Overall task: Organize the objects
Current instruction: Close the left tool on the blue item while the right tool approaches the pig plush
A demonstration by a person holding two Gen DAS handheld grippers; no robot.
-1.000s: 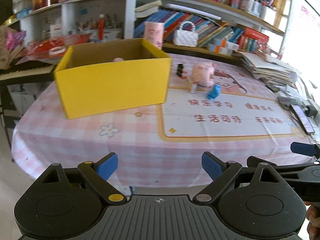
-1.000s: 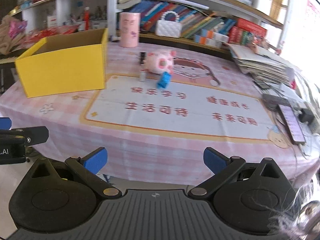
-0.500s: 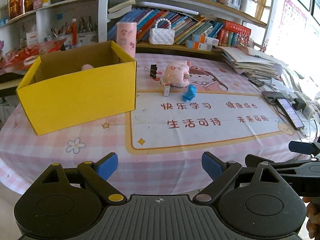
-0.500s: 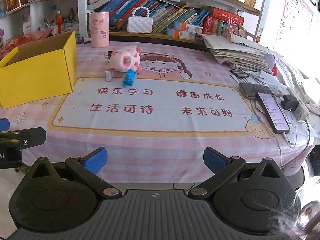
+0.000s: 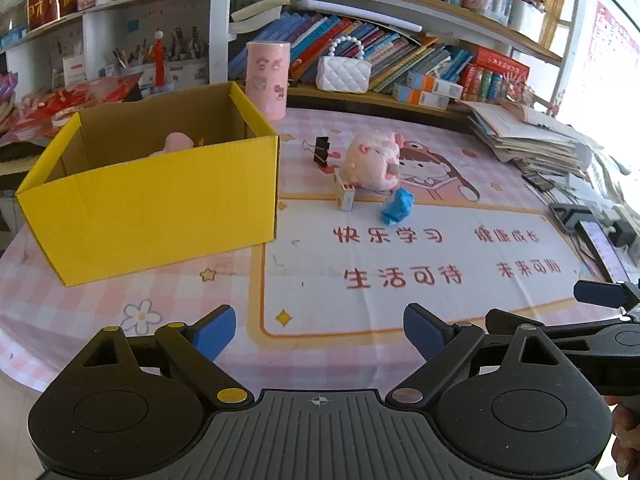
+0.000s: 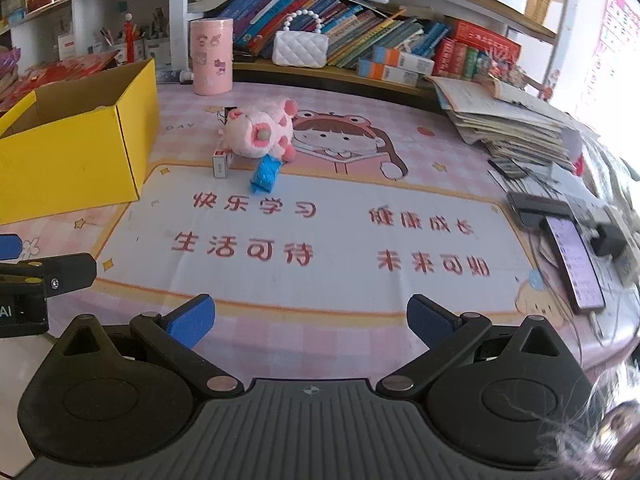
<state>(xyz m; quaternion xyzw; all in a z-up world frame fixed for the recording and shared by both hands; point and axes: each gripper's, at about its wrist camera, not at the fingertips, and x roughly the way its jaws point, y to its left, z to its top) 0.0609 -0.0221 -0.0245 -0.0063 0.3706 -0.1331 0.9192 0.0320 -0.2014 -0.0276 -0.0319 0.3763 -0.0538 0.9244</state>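
Left wrist view: left gripper [image 5: 319, 330] at bottom centre, blue-padded jaws spread wide, nothing between. Open yellow cardboard box [image 5: 160, 200] at centre left on pink checked tablecloth [image 5: 168, 292]; pink soft item [image 5: 178, 142] inside, possibly plush. Right of box: black binder clip [image 5: 321, 151], pink plush pig [image 5: 372, 162], small white carton [image 5: 345, 193], crumpled blue wrapper [image 5: 397, 207].

Right wrist view: right gripper [image 6: 311, 322] at bottom centre, jaws wide apart, empty. Box at left edge; pig at upper centre, touching wrapper.

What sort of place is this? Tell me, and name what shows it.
Probably a home study or children's room. Packed bookshelves line the wall, a stack of papers sits on the table, and the pink cartoon tablecloth carries study slogans, with a plush pig on it.
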